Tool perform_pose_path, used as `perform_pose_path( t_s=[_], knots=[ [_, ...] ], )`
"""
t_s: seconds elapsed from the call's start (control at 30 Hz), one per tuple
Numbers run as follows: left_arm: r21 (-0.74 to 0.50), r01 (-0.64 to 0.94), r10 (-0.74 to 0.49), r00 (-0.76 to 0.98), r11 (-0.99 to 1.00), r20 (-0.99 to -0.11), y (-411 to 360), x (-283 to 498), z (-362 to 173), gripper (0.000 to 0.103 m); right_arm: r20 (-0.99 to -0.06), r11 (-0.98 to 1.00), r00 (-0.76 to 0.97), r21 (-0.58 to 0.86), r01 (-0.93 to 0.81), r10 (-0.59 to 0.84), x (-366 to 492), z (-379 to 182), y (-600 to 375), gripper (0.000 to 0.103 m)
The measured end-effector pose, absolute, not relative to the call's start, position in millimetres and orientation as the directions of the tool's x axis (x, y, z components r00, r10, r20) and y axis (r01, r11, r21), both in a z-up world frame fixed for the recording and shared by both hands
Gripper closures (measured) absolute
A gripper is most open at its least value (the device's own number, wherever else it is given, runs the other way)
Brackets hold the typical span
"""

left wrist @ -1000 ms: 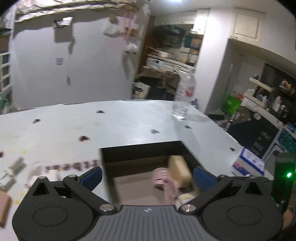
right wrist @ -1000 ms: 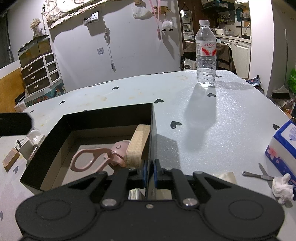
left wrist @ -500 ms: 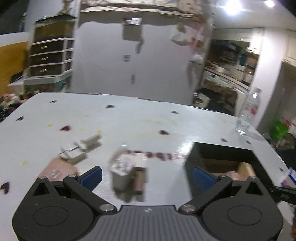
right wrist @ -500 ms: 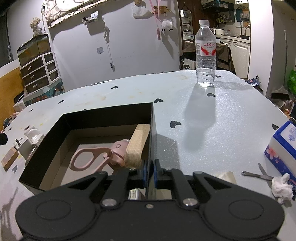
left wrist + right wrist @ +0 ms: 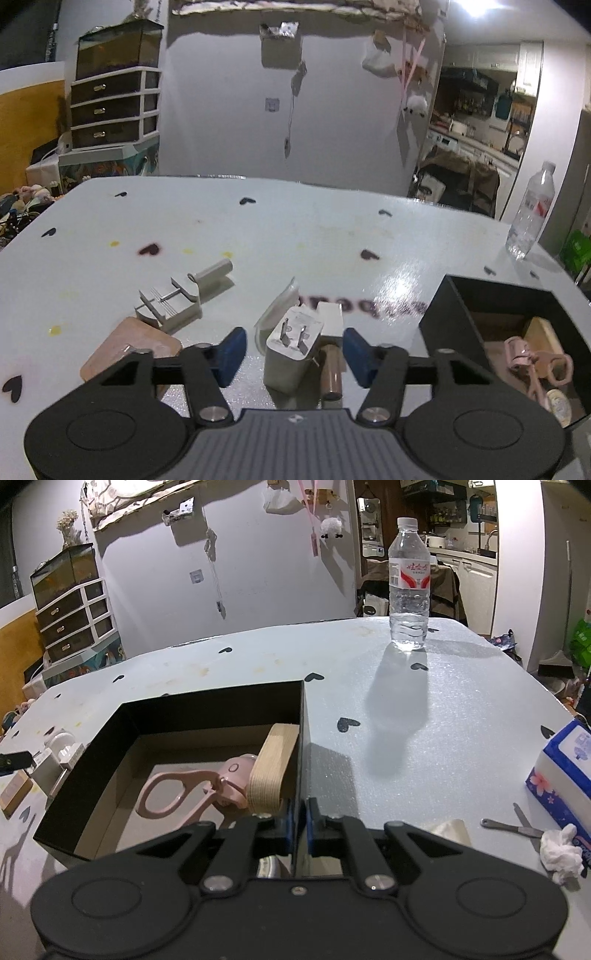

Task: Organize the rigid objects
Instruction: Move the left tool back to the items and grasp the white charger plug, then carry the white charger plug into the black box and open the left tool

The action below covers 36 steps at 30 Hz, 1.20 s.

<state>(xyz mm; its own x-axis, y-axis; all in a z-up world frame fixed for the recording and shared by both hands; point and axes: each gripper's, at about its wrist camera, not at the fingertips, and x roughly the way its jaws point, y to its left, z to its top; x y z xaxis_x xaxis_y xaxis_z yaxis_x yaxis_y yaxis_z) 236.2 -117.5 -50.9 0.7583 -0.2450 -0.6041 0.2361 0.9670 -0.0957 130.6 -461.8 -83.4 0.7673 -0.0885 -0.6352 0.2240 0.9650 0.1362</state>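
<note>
Tabletop lettering blurred; left tongs (image 5: 293, 354) closing around charger (image 5: 291, 354), right tongs (image 5: 299, 825) pinch box wall (image 5: 303, 746).

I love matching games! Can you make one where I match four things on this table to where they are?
Things:
1. water bottle
2. pink eyelash curler
3. white plug
4. tissue pack

Places:
A. inside the black box
B. lying on the table, left of the box
C. standing upright at the table's far side
D. by the table's right edge, next to a crumpled tissue

Pairs: 1-C, 2-A, 3-B, 4-D
</note>
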Motion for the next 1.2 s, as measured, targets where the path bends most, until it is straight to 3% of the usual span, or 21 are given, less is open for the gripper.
perform_pose_path(
  t_s=[0.3, 0.43, 0.77, 1.0, 1.2],
  knots=[
    [-0.075, 0.245, -0.235, 0.734, 0.967, -0.638, -122.6, 258.5, -67.1, 0.058, -0.636, 0.965, 0.764, 0.119, 0.233, -0.106, 128.7, -81.5, -457.6, 0.097],
    [-0.087, 0.26, -0.252, 0.712, 0.962, -0.656, -124.6, 264.9, -72.1, 0.067, -0.636, 0.965, 0.764, 0.12, 0.234, -0.106, 128.6, -81.1, -457.3, 0.097],
    [-0.137, 0.199, -0.24, 0.72, 0.97, -0.651, -104.1, 247.9, -65.1, 0.074, -0.636, 0.965, 0.764, 0.12, 0.234, -0.106, 128.5, -81.1, -457.3, 0.097],
    [-0.218, 0.258, -0.337, 0.741, 0.941, -0.58, -101.2, 224.3, -30.4, 0.074, -0.635, 0.965, 0.765, 0.118, 0.233, -0.107, 128.5, -80.3, -457.8, 0.097],
    [-0.276, 0.457, -0.531, 0.67, 0.846, -0.519, -143.4, 222.7, -1.6, 0.074, -0.635, 0.965, 0.765, 0.118, 0.233, -0.107, 128.5, -80.3, -457.8, 0.097]
  ],
)
